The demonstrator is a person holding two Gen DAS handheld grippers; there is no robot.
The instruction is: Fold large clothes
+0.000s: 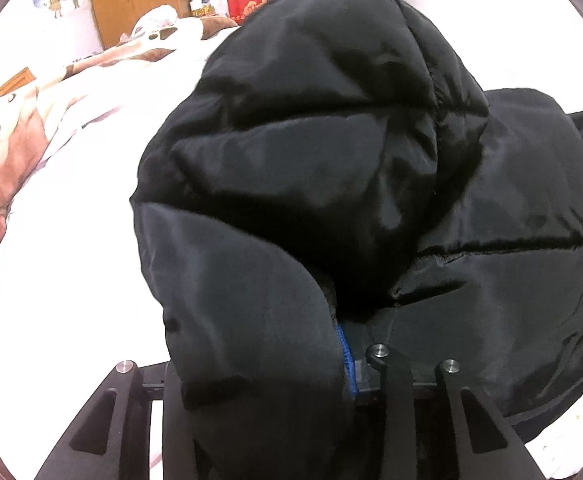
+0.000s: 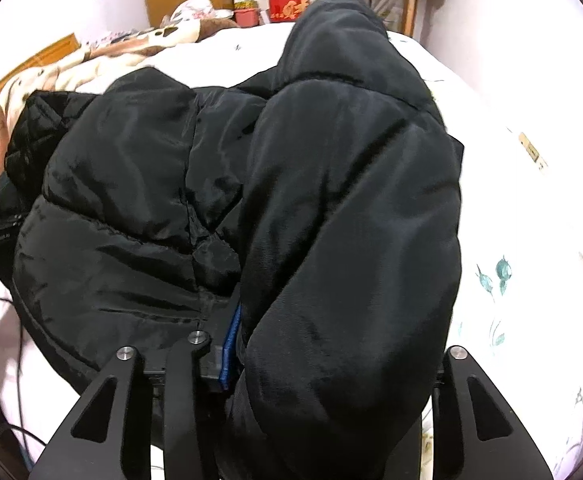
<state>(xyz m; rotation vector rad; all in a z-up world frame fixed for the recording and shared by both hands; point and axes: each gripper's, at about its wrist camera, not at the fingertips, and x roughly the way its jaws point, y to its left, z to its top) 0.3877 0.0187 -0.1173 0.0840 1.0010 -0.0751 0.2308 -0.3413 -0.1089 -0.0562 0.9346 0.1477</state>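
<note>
While the black padded jacket lies heaped on the white bed sheet, the left gripper clamps one bulky fold and the right gripper clamps another, both lifted.

A black puffer jacket with glossy quilted panels lies spread across a white bed. In the left wrist view one padded sleeve rises at the near left and folds over the body toward the far side. In the right wrist view the other sleeve drapes thickly along the right half, over the flatter body panels on the left.
</note>
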